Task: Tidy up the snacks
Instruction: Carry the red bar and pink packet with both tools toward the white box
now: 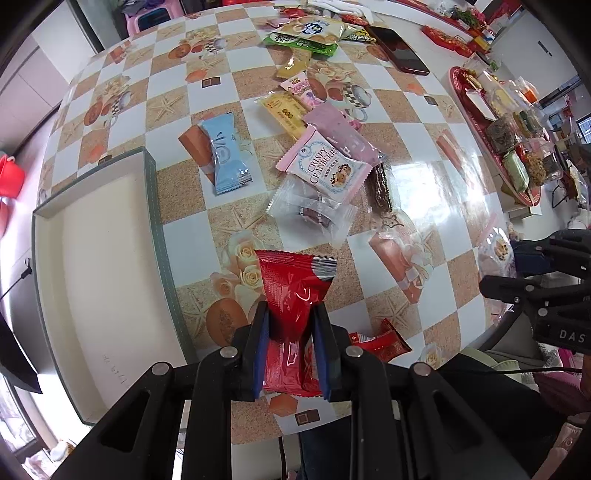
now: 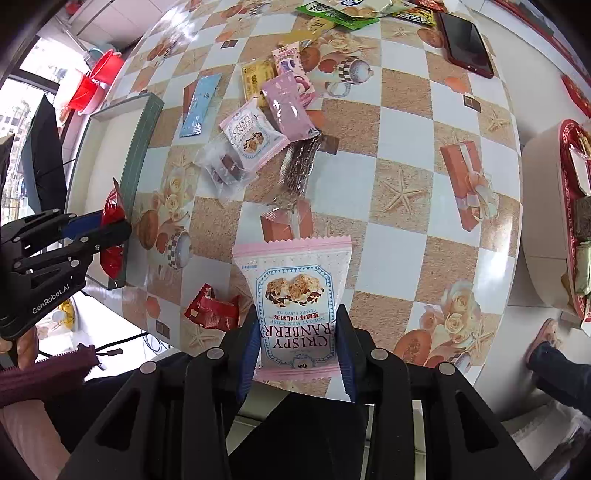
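My left gripper (image 1: 290,314) is shut on a red snack packet (image 1: 291,291) and holds it above the table's near edge, right of the open box (image 1: 151,206); it also shows in the right wrist view (image 2: 107,225) by the box (image 2: 142,140). My right gripper (image 2: 297,317) is shut on a pink Crispy Cranberry packet (image 2: 295,291) above the near table edge; it appears at the right in the left wrist view (image 1: 524,269). Loose snacks lie mid-table: a second cranberry packet (image 1: 325,166), a light blue packet (image 1: 225,155), a clear-wrapped sweet (image 1: 314,210), a small red packet (image 1: 380,341).
A chequered tablecloth (image 1: 424,192) covers the round table. A dark phone (image 1: 400,48) and several bigger snack bags (image 1: 310,33) lie at the far side. A red tray (image 1: 476,122) of snacks stands at the right. A red bucket (image 2: 98,79) stands on the floor at the left.
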The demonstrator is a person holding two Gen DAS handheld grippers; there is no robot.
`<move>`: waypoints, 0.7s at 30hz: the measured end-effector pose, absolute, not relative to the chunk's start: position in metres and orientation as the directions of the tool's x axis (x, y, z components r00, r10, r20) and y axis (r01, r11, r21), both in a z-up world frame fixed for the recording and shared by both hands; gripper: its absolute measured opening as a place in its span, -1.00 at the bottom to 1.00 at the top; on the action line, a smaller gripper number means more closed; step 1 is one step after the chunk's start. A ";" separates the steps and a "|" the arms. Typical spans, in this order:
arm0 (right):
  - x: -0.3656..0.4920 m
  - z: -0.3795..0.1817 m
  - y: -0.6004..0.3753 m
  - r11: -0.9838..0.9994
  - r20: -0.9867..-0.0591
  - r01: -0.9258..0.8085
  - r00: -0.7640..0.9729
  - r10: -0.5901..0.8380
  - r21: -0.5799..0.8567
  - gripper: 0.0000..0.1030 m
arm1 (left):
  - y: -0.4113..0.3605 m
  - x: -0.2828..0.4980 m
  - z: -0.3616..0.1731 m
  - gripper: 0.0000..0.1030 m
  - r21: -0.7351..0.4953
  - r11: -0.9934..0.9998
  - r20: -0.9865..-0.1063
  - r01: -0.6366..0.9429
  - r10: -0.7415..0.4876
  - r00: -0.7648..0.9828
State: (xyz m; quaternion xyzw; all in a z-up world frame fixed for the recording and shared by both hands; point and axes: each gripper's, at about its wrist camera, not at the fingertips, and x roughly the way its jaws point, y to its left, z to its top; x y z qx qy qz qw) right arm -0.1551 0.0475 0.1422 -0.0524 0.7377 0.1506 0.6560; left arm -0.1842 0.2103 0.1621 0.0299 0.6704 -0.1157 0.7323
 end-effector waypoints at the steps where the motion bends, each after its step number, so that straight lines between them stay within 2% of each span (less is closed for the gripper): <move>1: -0.155 0.143 0.048 0.948 -0.984 -0.279 -0.133 0.118 0.152 -0.24 | 0.212 -0.184 0.162 -0.53 -0.112 0.972 -0.989 0.205 -0.130 0.075; 21: -0.157 0.149 0.056 0.942 -0.986 -0.301 -0.114 0.122 0.151 -0.24 | 0.215 -0.187 0.172 -0.53 -0.103 0.972 -0.986 0.211 -0.128 0.110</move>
